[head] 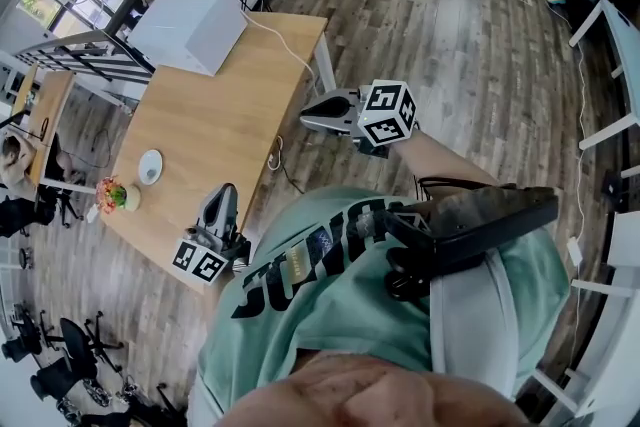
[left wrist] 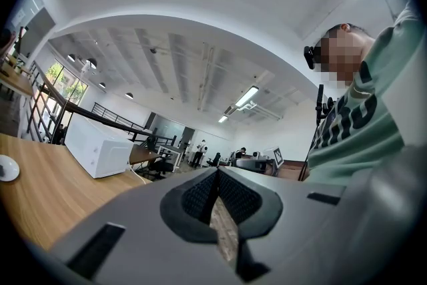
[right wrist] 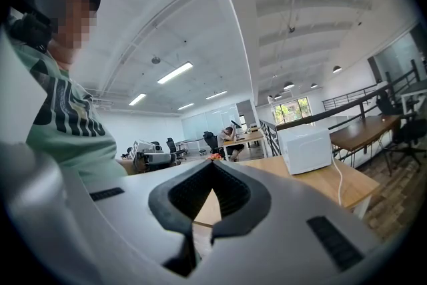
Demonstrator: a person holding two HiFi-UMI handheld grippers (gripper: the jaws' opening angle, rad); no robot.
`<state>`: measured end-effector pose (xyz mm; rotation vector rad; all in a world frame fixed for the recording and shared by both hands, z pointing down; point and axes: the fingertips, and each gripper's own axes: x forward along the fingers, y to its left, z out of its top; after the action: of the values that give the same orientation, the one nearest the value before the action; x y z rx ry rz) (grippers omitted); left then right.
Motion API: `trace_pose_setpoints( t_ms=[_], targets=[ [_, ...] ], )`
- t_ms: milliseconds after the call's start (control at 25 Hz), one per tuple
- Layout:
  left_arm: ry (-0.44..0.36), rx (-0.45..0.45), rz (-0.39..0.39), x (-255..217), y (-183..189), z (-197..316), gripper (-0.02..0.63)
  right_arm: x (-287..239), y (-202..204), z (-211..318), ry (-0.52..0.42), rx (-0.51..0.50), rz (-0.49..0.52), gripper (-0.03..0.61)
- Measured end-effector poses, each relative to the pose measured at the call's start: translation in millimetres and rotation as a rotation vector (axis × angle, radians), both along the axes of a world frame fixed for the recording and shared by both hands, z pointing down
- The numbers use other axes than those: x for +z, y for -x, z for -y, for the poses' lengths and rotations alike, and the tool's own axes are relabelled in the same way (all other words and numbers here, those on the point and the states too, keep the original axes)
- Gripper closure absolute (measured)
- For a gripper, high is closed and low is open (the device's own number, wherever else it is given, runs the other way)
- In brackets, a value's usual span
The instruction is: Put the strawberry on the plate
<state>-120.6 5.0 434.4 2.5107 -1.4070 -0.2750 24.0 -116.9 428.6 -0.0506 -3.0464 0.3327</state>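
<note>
An open office with a wood-plank floor (head: 470, 35) held a pale wooden counter (head: 215, 120) with a white box-shaped appliance (head: 190, 28) at its far end. The red strawberry (head: 112, 194) lay on the counter near its edge, just beside the small white plate (head: 150, 166) but not on it. The left gripper (head: 224, 187) over the counter's near edge and the right gripper (head: 303, 118) beside the counter were both closed and empty.

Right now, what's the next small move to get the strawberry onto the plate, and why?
Likely open the left gripper first: its jaws are shut and empty, and it sits closer to the red-and-green strawberry than the right gripper does. The round white plate lies beside the strawberry.
</note>
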Motion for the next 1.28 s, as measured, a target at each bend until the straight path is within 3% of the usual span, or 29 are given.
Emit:
trace_pose_setpoints(
  t_ms=[1000, 1280],
  targets=[
    [0.002, -0.006, -0.007, 0.2, 5.6, 10.2, 0.609, 0.4, 6.9, 9.8, -0.001, -0.010, 0.000, 0.571],
    [-0.002, 0.000, -0.002, 0.9, 2.1, 8.7, 0.609, 0.0, 4.0, 4.8, -0.078, -0.008, -0.013, 0.571]
  ],
)
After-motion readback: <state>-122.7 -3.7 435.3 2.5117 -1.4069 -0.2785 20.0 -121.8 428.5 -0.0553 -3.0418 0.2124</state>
